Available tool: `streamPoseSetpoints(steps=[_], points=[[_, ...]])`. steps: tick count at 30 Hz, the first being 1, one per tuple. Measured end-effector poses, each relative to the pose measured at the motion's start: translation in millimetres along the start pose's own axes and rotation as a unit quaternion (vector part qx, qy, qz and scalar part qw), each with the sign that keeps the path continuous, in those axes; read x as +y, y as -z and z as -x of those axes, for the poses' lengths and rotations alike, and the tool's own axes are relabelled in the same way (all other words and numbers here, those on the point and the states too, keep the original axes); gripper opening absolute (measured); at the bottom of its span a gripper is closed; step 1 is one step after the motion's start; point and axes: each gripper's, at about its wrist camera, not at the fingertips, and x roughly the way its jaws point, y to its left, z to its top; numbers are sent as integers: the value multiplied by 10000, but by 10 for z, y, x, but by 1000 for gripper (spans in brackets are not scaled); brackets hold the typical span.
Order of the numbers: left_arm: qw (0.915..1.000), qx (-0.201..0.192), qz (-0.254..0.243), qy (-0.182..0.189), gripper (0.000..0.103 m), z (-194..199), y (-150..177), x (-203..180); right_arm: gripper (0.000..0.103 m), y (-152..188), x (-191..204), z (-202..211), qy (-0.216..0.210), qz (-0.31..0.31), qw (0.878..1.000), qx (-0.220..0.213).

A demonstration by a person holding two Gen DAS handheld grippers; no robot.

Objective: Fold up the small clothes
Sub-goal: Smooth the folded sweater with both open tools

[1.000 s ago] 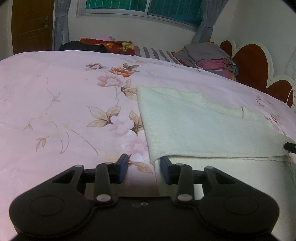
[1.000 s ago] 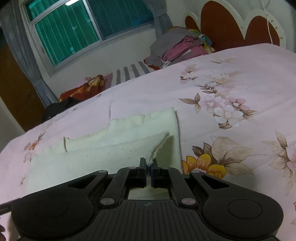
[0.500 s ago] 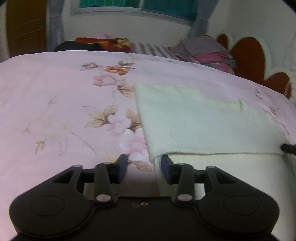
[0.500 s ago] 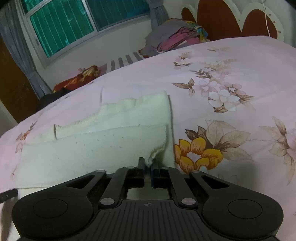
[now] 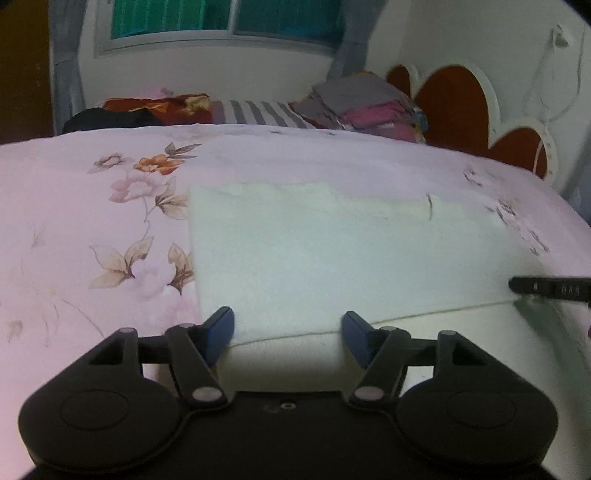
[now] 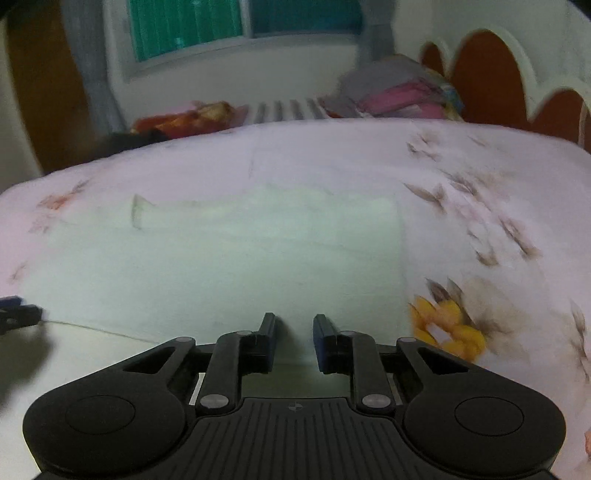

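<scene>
A cream knitted garment (image 5: 332,251) lies folded flat on the pink floral bedspread (image 5: 74,221); its folded-over layer ends at an edge just ahead of both grippers. My left gripper (image 5: 288,334) is open wide and empty over the garment's near left corner. My right gripper (image 6: 293,341) is open and empty over the near right part of the garment (image 6: 221,258). The right gripper's tip shows at the left wrist view's right edge (image 5: 546,288); the left gripper's tip shows at the right wrist view's left edge (image 6: 18,314).
A pile of folded clothes (image 5: 369,107) and a striped pillow (image 5: 258,112) lie at the bed's far side, below a window (image 5: 221,18). A red and white headboard (image 5: 461,103) stands at the right.
My right gripper has let go of the garment's corner and opened; the folded layer now lies flat. My left gripper has opened wider. Both have pulled back a little.
</scene>
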Motion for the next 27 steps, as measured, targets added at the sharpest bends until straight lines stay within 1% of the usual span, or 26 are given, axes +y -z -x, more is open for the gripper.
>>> streamPoseSetpoints(steps=[1,2,4,5,7,10,12,13,14,15,16,17,18,19,20,21,24,25,27], points=[[10000,-75,8,56,77,37,-52,14,21,-11,-31,23,-39,-65,10000,34],[9998,-168,23,57,78,52,-94,17,21,-45,-49,71,-58,-84,9999,-51],[9998,-191,43,79,77,-18,-239,71,21,-108,-75,126,-180,-52,9993,-331],[9998,-186,62,76,76,-88,-326,94,21,-172,-83,80,-210,-76,9993,-308],[9997,-221,34,82,75,-247,-480,111,21,-298,-63,-69,-60,-20,9998,-176],[9995,-176,195,150,73,-540,-670,251,21,-472,-72,-305,-76,2,9998,-183],[9992,-142,359,34,73,-698,-717,420,21,-543,-136,-445,-48,12,9999,-159],[9986,-72,531,17,72,-760,-716,519,21,-566,-182,-531,161,69,9998,-103],[9969,-173,743,197,73,-759,-692,627,21,-568,-232,-601,596,193,9980,-76],[9953,-237,899,287,73,-726,-686,687,21,-561,-282,-634,872,247,9958,-135],[9944,-272,1014,121,72,-662,-681,720,21,-569,-327,-633,895,205,9957,-123],[9942,-386,1006,10,72,-592,-676,716,21,-586,-322,-601,861,195,9960,-115],[9936,-509,1011,55,72,-532,-676,703,21,-596,-289,-531,833,248,9960,-228],[9929,-610,1005,198,72,-477,-680,639,21,-599,-240,-433,751,286,9957,-452],[9934,-626,909,315,72,-457,-701,529,21,-603,-161,-347,549,244,9965,-583],[9948,-585,737,388,73,-464,-723,384,21,-606,-72,-314,266,212,9977,-586],[9973,-387,273,563,74,-552,-739,-36,21,-577,321,-371,-609,303,9969,-389],[9976,-315,126,604,74,-589,-716,-173,21,-558,440,-402,-801,295,9959,-312],[9985,-172,-104,508,75,-690,-662,-345,21,-496,642,-468,-993,428,9940,-175]])
